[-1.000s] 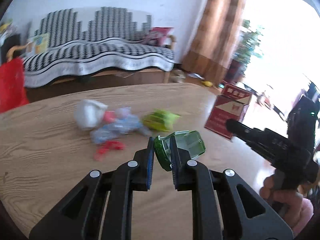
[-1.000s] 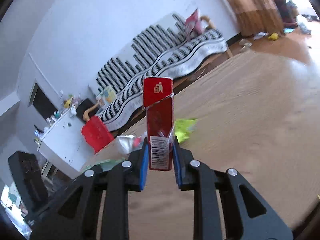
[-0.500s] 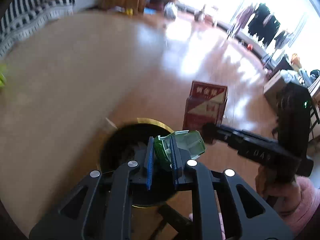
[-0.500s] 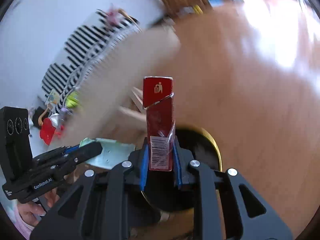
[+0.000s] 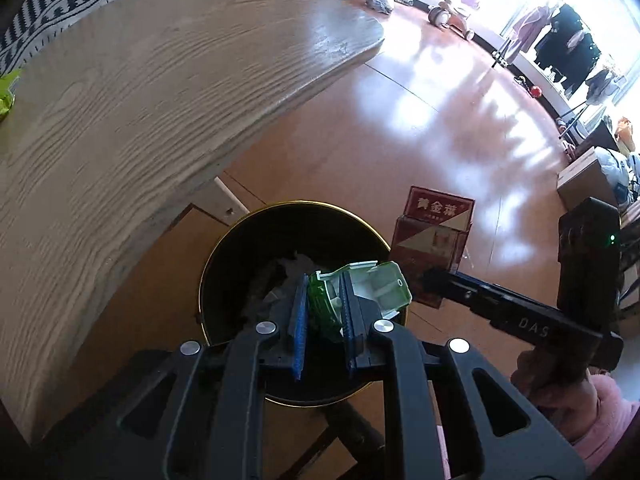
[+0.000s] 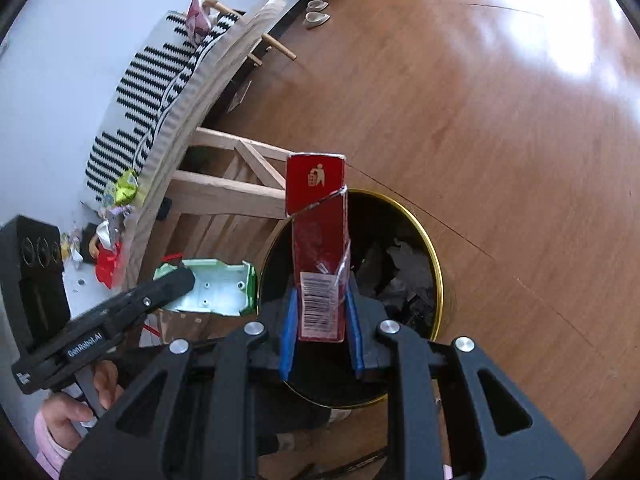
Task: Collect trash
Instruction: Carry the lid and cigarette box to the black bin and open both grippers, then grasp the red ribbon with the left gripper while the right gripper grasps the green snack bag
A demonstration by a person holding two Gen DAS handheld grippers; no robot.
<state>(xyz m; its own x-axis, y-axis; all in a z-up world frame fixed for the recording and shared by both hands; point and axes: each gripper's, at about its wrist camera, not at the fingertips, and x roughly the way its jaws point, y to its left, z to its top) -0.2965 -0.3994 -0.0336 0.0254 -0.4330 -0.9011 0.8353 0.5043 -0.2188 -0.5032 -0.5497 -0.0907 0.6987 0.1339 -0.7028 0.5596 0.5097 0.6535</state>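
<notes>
My left gripper point(image 5: 323, 322) is shut on a green and white plastic toy car point(image 5: 360, 288) and holds it over a black bin with a gold rim point(image 5: 240, 236) on the floor. My right gripper point(image 6: 322, 334) is shut on a red cigarette box point(image 6: 318, 240), upright over the same bin point(image 6: 434, 264). The box also shows in the left wrist view point(image 5: 434, 232), held by the right gripper. The car also shows in the right wrist view point(image 6: 216, 290). Dark crumpled trash lies in the bin.
The wooden table point(image 5: 140, 92) edge curves to the left of the bin, on wooden legs point(image 6: 224, 192). Several wrappers point(image 6: 120, 196) lie on the tabletop. A striped sofa point(image 6: 152, 76) stands beyond. Polished wood floor point(image 6: 500, 100) spreads to the right.
Both grippers swung from the tabletop down to above the bin, still holding the car and the box. The bin now sits squarely under both.
</notes>
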